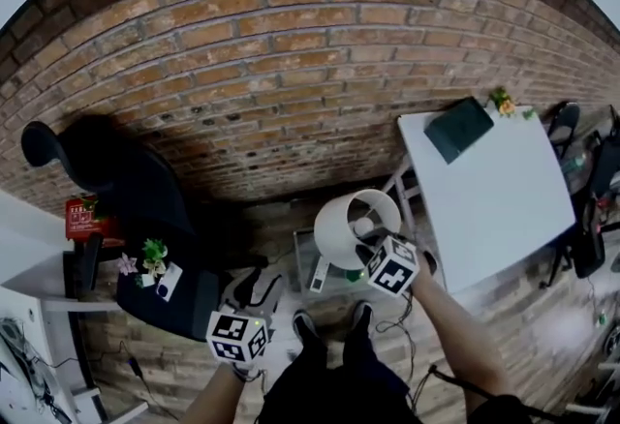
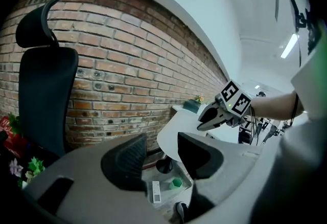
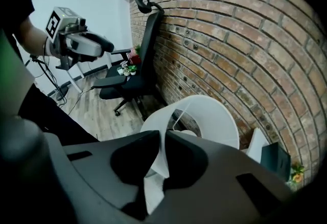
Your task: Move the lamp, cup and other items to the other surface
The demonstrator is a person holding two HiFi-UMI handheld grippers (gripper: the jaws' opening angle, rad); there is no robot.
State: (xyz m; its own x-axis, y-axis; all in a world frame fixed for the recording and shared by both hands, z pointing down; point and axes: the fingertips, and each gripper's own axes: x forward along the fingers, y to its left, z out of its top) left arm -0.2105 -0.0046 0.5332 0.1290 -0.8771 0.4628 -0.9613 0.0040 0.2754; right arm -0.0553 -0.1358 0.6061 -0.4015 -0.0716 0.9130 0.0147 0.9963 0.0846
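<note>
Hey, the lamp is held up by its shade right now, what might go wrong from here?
The right gripper pinches only the thin rim of the lamp shade, so the shade may buckle or slip free. The left gripper is open and empty, giving no support if the lamp swings. A drop would likely land near the green cup below.

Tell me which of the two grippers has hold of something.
The right gripper: its jaws are pinched on the rim of the white lampshade. The left gripper has its jaws wide apart, with nothing gripped between them.
</note>
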